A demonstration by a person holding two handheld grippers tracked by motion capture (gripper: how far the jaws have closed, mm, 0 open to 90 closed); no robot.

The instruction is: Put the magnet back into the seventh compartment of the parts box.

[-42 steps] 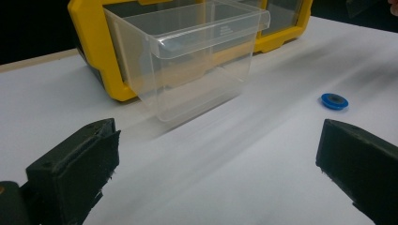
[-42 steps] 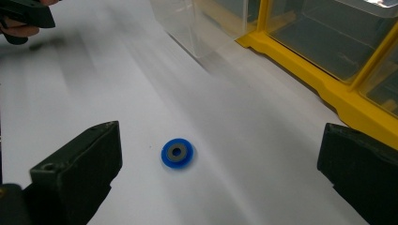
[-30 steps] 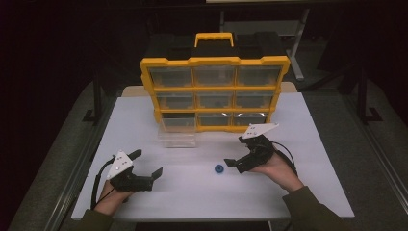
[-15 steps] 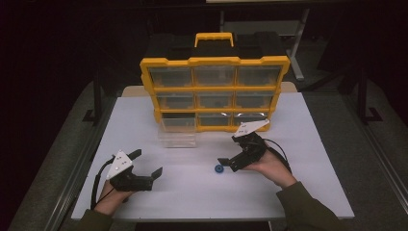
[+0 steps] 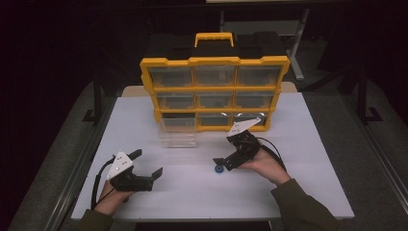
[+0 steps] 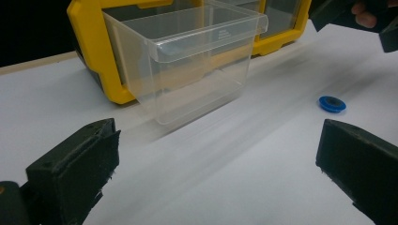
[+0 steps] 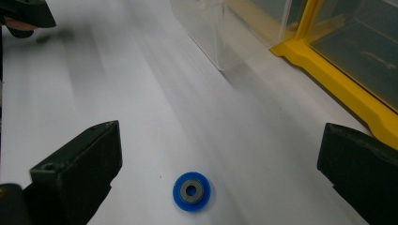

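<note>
1. The right gripper (image 5: 222, 162) hovers over the blue ring (image 7: 191, 191), jaws wide apart, holding nothing.
2. The ring lies flat on the table (image 5: 298, 144), near the clear drawer (image 6: 187, 61).
3. The left gripper (image 5: 146, 166) rests spread, empty.

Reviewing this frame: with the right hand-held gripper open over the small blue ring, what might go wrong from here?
1. The small flat blue ring with a grey centre lies low on the smooth white table; the right hand-held gripper might push it aside rather than grip it.
2. The clear plastic drawer juts from the yellow organiser box; a swinging hand might knock it out.
</note>
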